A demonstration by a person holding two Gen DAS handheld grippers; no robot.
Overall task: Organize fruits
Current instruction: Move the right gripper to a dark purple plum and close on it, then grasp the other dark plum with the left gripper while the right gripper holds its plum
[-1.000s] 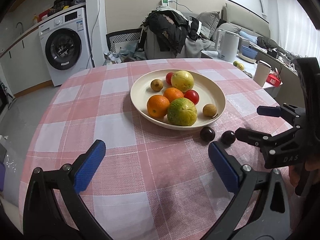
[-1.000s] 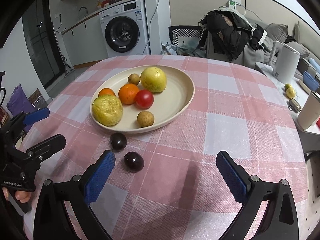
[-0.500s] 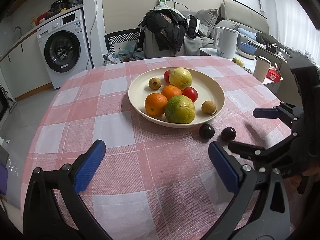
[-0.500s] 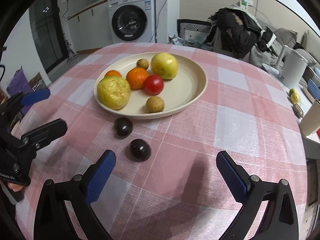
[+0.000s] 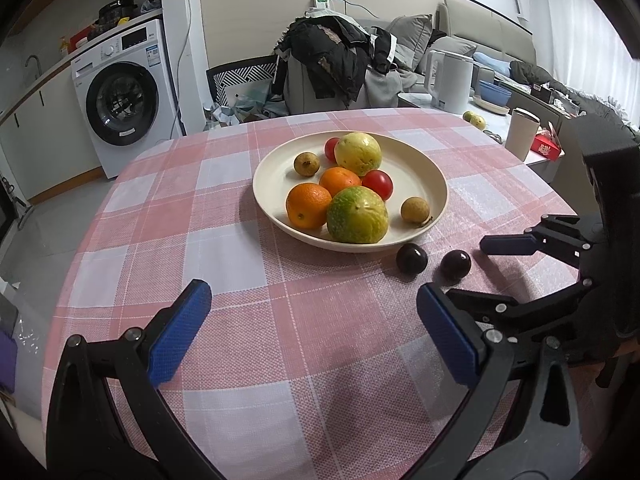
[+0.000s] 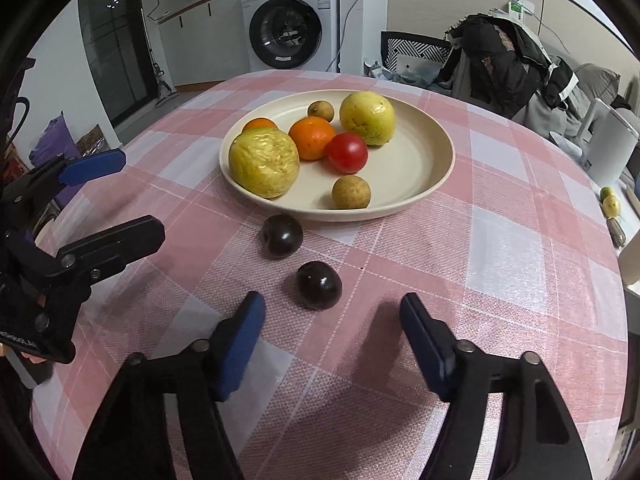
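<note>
dark plum (image 6: 319, 285) lies on the pink checked tablecloth (image 6: 500, 248), lower centre, just ahead of the right gripper (image 6: 332, 320), whose jaws are closing, not touching it. left gripper (image 5: 312, 320) gapes empty.

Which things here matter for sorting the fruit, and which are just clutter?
Job: plate of fruit; two dark plums on the cloth, near and far; right gripper, closing, nothing between its fingers yet.

Clutter: washing machine, kettle, clothes pile.

Lighting: even indoor, fairly bright, soft shadows under my jaws. Pics sharp at centre; fisheye warp, dark vignette at edges.
</note>
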